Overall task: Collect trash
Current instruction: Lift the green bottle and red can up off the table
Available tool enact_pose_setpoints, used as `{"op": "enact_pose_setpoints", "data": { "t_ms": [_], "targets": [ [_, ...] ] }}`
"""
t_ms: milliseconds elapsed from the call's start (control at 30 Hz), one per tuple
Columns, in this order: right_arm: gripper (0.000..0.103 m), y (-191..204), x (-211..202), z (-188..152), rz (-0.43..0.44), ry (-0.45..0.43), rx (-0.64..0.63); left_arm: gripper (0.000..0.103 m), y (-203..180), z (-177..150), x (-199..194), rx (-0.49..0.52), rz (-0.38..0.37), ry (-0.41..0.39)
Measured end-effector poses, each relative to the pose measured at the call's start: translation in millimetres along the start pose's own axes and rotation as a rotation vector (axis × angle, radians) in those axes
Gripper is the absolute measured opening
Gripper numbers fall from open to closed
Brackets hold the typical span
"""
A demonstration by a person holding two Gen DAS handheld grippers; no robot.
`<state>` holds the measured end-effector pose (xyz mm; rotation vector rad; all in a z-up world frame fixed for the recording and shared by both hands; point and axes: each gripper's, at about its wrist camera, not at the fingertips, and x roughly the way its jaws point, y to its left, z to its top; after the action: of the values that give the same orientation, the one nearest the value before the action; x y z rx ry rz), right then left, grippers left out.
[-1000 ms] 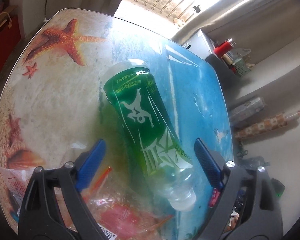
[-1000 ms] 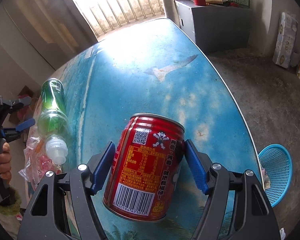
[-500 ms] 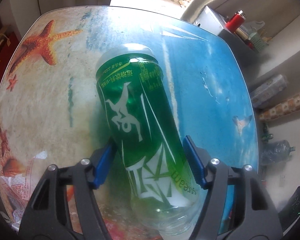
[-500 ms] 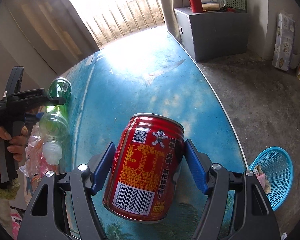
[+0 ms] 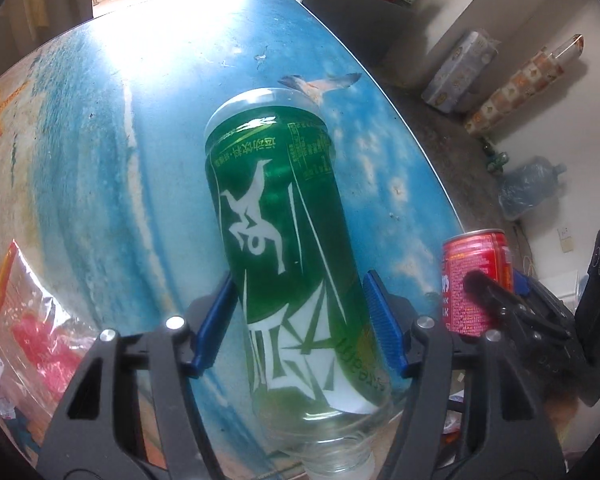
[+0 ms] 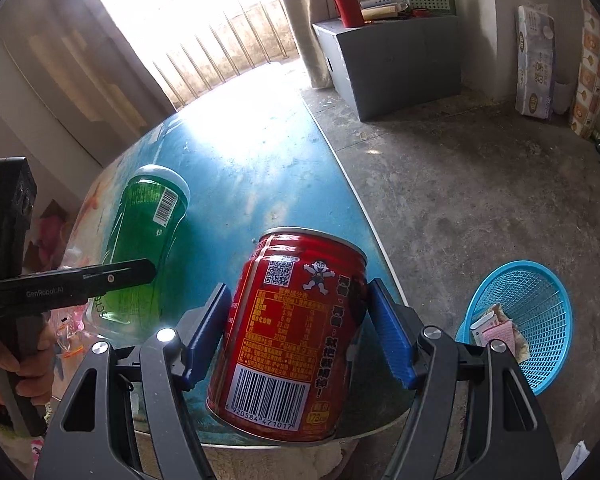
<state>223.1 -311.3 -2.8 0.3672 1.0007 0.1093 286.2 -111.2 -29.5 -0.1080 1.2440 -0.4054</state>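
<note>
Left tongs (image 5: 300, 320) closing around bottle (image 5: 284, 232), right tongs (image 6: 300, 332) pinching can (image 6: 292, 332); I suspect bottle may slip, pads barely seated

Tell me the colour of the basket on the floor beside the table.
Light blue mesh basket, with some paper scraps inside; it shows best in the right wrist view.

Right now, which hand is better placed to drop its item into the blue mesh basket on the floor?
Right. The right gripper grips the red can, beside the blue basket; the left gripper is closing around the green bottle.
</note>
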Motion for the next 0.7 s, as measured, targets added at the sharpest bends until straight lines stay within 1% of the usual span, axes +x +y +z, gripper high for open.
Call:
{"op": "enact_pose_setpoints", "data": {
  "t_ms": [133,267,467,633,700],
  "targets": [
    [0.068,-1,-4,-11,0.05,0.015,0.004,0.061,-4,-33,-13,-0.006,0.001,-0.043],
    [0.068,7,-4,-15,0.051,0.027,-0.025,0.061,-5,-59,-19,-0.004,0.028,-0.07],
    [0.068,18,-1,-13,0.016,0.056,-0.063,0.063,-11,-75,-20,0.028,0.082,-0.114],
    [0.069,20,-1,-10,0.001,0.092,-0.058,0.064,-17,-82,-12,0.078,0.134,-0.113],
    [0.069,20,-2,-11,-0.004,0.104,-0.056,0.064,-15,-85,-8,0.073,0.132,-0.102]
  ]
}}
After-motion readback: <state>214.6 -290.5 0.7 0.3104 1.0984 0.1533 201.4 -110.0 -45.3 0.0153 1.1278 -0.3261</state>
